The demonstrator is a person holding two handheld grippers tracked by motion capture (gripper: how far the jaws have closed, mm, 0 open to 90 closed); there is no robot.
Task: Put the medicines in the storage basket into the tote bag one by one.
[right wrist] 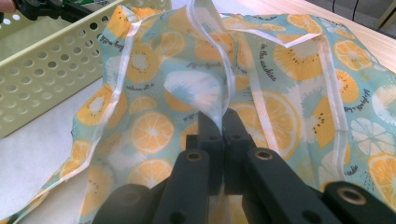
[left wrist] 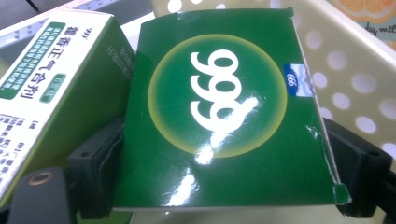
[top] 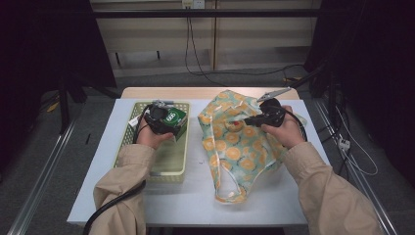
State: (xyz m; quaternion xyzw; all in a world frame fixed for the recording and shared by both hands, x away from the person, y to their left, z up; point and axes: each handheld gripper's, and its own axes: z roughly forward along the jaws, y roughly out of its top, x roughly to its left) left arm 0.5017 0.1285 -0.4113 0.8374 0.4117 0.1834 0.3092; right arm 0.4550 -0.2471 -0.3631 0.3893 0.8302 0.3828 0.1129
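A dark green box marked 999 (left wrist: pixel 224 116) sits between the jaws of my left gripper (top: pixel 164 120), which is shut on it above the yellow-green perforated basket (top: pixel 169 164). In the high view the same green box (top: pixel 175 119) shows at the basket's far right part. A white and green box (left wrist: pixel 51 79) lies right beside it. A cloth bag printed with oranges (top: pixel 240 147) lies on the table to the right. My right gripper (right wrist: pixel 221 119) is shut on a raised fold of the bag's pale edge (right wrist: pixel 219 65), and in the high view the right gripper (top: pixel 250 119) is over the bag's upper middle.
The white table (top: pixel 195 200) carries the basket on the left and the bag at centre right. The basket wall (right wrist: pixel 42 74) stands close to the bag's left side. Cables trail over the floor behind the table.
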